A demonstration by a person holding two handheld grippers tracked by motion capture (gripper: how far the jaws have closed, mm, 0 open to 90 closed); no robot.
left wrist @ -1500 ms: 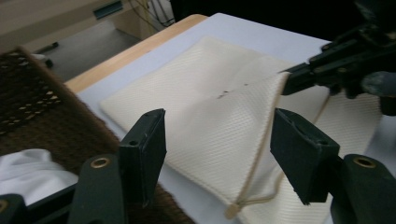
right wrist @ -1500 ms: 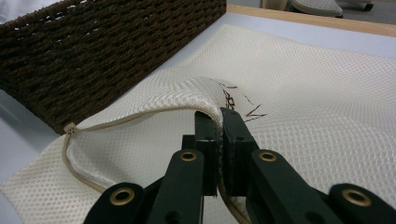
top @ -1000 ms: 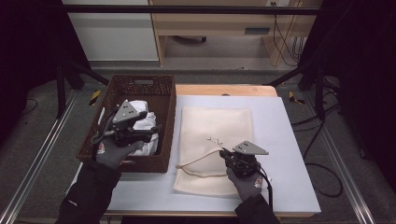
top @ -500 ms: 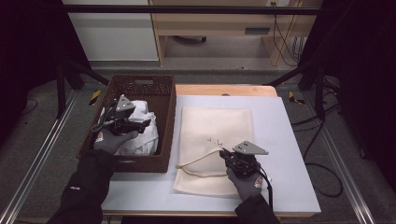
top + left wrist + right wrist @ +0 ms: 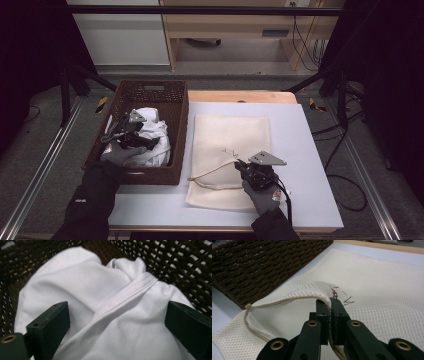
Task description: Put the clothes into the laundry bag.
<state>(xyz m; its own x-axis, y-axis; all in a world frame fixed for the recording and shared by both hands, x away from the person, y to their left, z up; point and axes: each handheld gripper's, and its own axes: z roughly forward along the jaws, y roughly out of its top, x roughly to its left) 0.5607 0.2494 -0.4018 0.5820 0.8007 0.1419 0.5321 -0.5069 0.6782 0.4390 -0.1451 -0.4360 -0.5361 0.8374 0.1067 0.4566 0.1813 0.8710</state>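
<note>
A crumpled white cloth (image 5: pixel 156 136) lies in a brown wicker basket (image 5: pixel 150 92) at the table's left. My left gripper (image 5: pixel 142 140) is low inside the basket. Its jaws have just been opening and now stand wide, with a fold of the white cloth (image 5: pixel 100 285) between them (image 5: pixel 117 325) but not pressed by the pads. A cream mesh bag (image 5: pixel 235 135) lies flat on the white table top. My right gripper (image 5: pixel 239 165) is shut on the mesh bag's corded edge (image 5: pixel 287 300) and holds it lifted a little, with its tips (image 5: pixel 329 302) pinching the rim.
The basket's woven wall (image 5: pixel 262 262) stands close to the left of the bag's raised edge. White table top (image 5: pixel 310 165) lies bare to the right of the bag. A wooden strip (image 5: pixel 240 95) runs along the table's far edge.
My left gripper has sunk into the basket onto the white cloth and its jaws have spread wider. The right gripper has kept still, holding the bag's edge.
</note>
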